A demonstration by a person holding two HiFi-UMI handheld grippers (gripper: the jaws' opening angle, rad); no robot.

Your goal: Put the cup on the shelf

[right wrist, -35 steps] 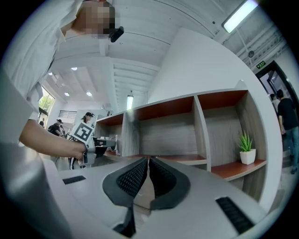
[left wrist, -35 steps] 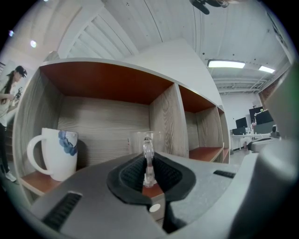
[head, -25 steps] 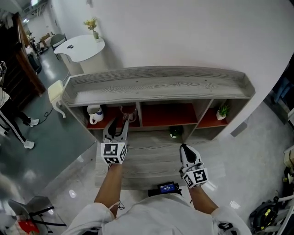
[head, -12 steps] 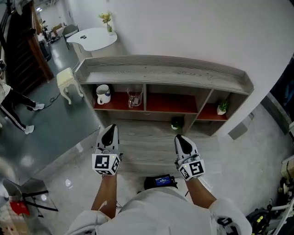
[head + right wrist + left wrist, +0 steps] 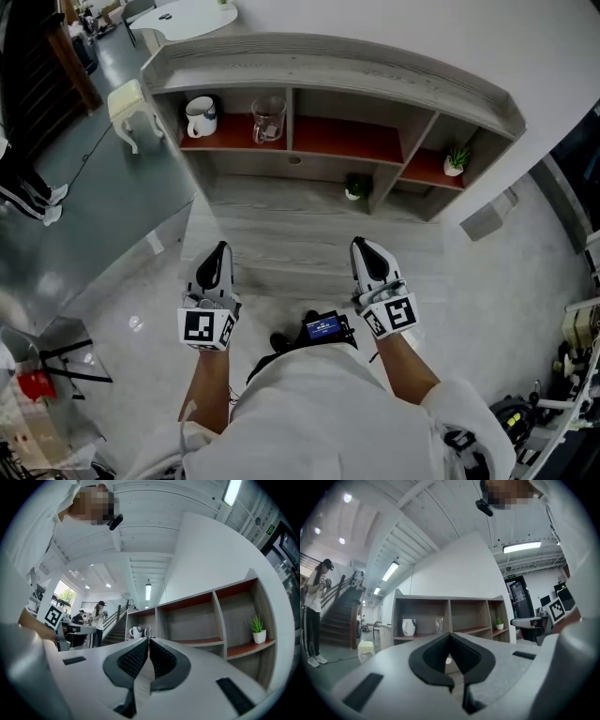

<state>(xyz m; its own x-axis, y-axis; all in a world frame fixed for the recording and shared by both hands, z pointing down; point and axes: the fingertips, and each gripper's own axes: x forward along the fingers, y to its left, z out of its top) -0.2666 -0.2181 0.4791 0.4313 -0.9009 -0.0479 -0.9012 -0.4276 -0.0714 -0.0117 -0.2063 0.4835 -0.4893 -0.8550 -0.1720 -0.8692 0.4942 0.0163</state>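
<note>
A clear glass cup (image 5: 268,119) stands on the red board in the left bay of the grey wooden shelf (image 5: 328,70), next to a white mug (image 5: 200,116). The left gripper view shows the cup (image 5: 439,625) and the mug (image 5: 408,626) far ahead. My left gripper (image 5: 217,255) is over the floor, well back from the shelf. Its jaws have just closed and hold nothing (image 5: 450,635). My right gripper (image 5: 366,249) hangs level with it to the right, also shut and empty (image 5: 148,640).
A small potted plant (image 5: 456,161) sits in the right bay, and a dark green object (image 5: 354,188) on the low board. A white stool (image 5: 124,98) stands left of the shelf. A person (image 5: 316,611) stands far left by the stairs. A small screen device (image 5: 322,327) hangs at my waist.
Both grippers have drawn back from the shelf toward me. The left one was open at the glass cup a second ago and is shut now, with the cup left on the shelf.
</note>
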